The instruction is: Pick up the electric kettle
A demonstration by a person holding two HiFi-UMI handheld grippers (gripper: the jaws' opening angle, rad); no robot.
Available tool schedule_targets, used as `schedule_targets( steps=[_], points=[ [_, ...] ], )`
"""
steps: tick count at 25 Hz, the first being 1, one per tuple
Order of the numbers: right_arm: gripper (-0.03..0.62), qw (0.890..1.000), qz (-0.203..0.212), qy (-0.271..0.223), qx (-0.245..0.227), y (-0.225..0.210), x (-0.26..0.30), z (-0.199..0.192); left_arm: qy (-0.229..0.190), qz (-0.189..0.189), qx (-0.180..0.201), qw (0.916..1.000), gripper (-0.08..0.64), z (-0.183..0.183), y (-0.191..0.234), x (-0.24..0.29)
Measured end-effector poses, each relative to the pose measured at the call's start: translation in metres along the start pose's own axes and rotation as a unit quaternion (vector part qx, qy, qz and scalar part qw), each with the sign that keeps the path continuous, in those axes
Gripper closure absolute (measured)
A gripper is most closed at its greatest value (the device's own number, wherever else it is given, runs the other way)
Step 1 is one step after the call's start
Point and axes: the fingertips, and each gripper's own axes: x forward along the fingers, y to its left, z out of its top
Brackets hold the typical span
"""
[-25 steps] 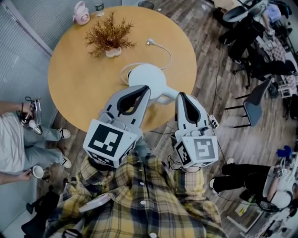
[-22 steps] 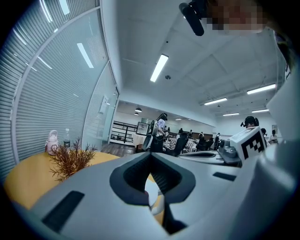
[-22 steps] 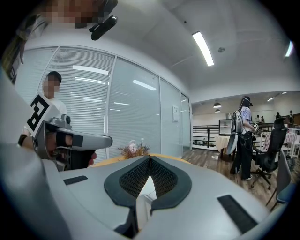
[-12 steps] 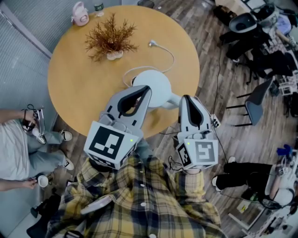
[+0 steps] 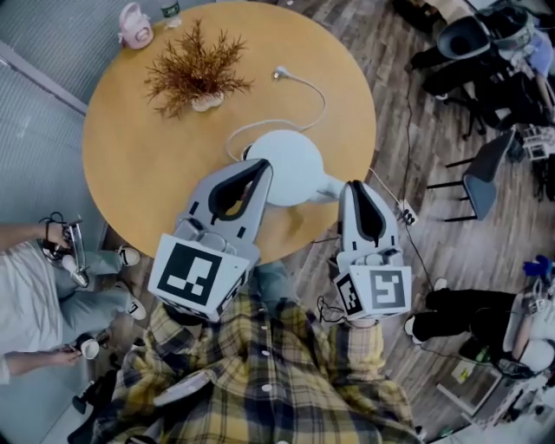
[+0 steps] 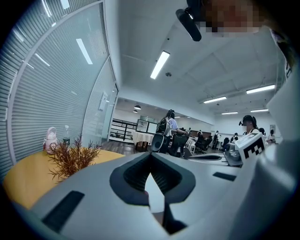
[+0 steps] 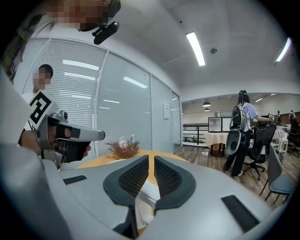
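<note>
On your counter [image 5: 130, 156], the electric kettle [image 5: 290, 163] looks rigid, slick, maybe heavy: grip its handle [image 5: 329, 183]; left gripper [image 6: 150, 158], right gripper [image 7: 151, 161]: fingers [image 7: 134, 178] together.

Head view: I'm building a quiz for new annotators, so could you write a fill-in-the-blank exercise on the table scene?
The table has a ____ top.
The white kettle turns its handle toward the ____ gripper.
The small pot at the table's far edge, beyond the dried plant, is ____ in colour.
Missing words: round; right; pink.
</note>
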Motion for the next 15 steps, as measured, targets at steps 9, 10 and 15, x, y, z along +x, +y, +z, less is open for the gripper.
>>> schedule_targets(
  steps=[9, 10, 15],
  points=[
    [0.424, 1.0, 0.009, 0.015, 0.006, -0.004, -0.003, -0.035, -0.004, 0.014, -0.003, 0.9999, 0.557, -0.009, 0.02, 0.012],
    [0.414, 1.0, 0.008, 0.016, 0.009, -0.005, -0.003, -0.04, -0.003, 0.017, -0.004, 0.9998, 0.557, -0.011, 0.023, 0.012],
    [0.376, 0.999, 0.003, 0.032, 0.017, -0.008, -0.004, -0.064, 0.0, 0.026, -0.007, 0.9996, 0.557, -0.021, 0.033, 0.018]
  ],
)
